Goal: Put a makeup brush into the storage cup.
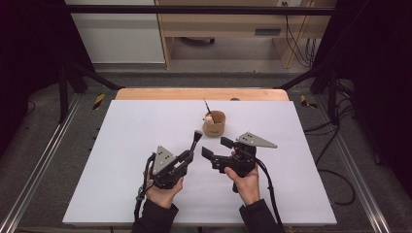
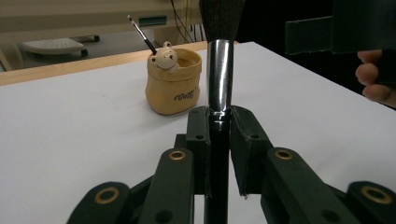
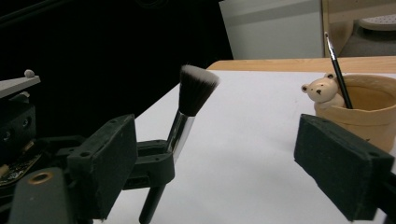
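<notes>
Two grippers sit over a white sheet (image 1: 126, 160) that covers most of a wooden table (image 1: 194, 93); all positions below are referenced to the tan cup (image 1: 214, 123) at the sheet's far centre. Beyond the cup: grey floor, a wooden cabinet (image 1: 228, 24) and loose cables.

Right gripper (image 1: 217, 147): near side of the cup, slightly right, held by the person's right hand (image 1: 246, 182). Jaws stand wide apart with nothing between them; pads are matte black and blocky.

Left gripper (image 1: 187, 156): near side of the cup, to its left, held by the left hand (image 1: 163, 191). Jaws are clamped on the black handle of a makeup brush (image 1: 196, 140), which points up towards the cup without touching it. Brush has a polished metal ferrule and a dense, flat-topped dark head with pale tips.

Cup: soft-sided, rounded, printed lettering on its front. A small cream bear figure (image 2: 164, 57) sits at its rim, and a thin dark brush (image 2: 142, 33) leans out of it.
</notes>
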